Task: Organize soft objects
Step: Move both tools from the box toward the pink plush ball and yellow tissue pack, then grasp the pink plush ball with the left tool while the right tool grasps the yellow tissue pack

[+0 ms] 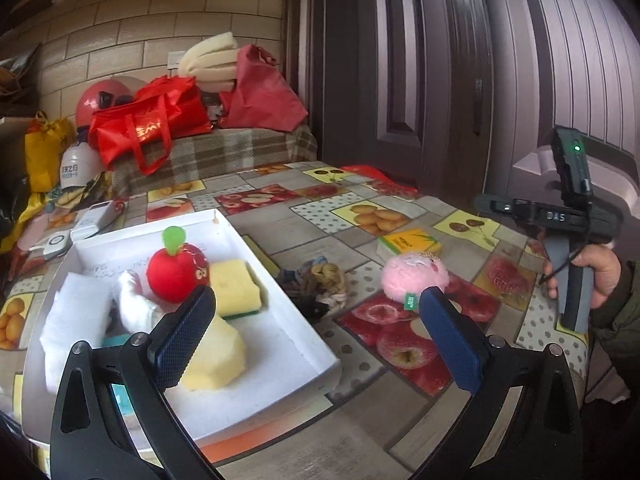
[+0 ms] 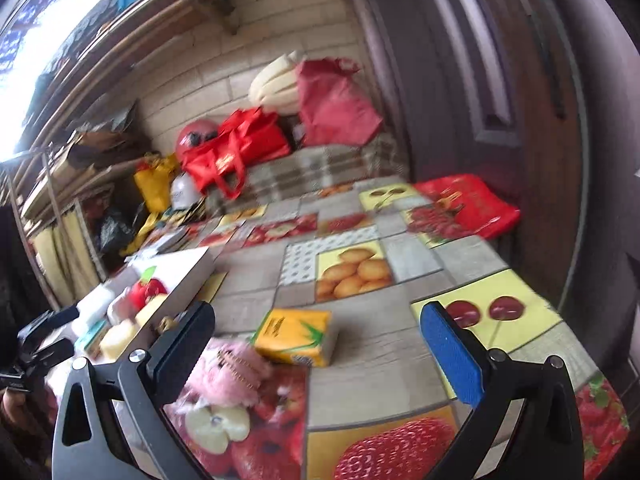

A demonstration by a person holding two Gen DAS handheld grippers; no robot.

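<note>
Left gripper (image 1: 316, 320): jaws spread wide, holding nothing.
Right gripper (image 2: 320, 344): jaws spread wide, empty.
Pink plush (image 1: 414, 276): on the cloth ahead of the left gripper's right finger.
White box (image 1: 304, 344): under the left finger, which hides part of the yellow sponges; red apple plush (image 1: 176, 274) inside.
Tangled bundle (image 1: 320, 286): hard to identify.
Right view: motion-blurred.
Surface: fruit-print tablecloth (image 2: 408, 256).
Room: brick wall, dark door.

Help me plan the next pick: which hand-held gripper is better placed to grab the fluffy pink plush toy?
Probably the right hand-held gripper: open, with the fluffy pink plush toy close beside its inner finger.
</note>
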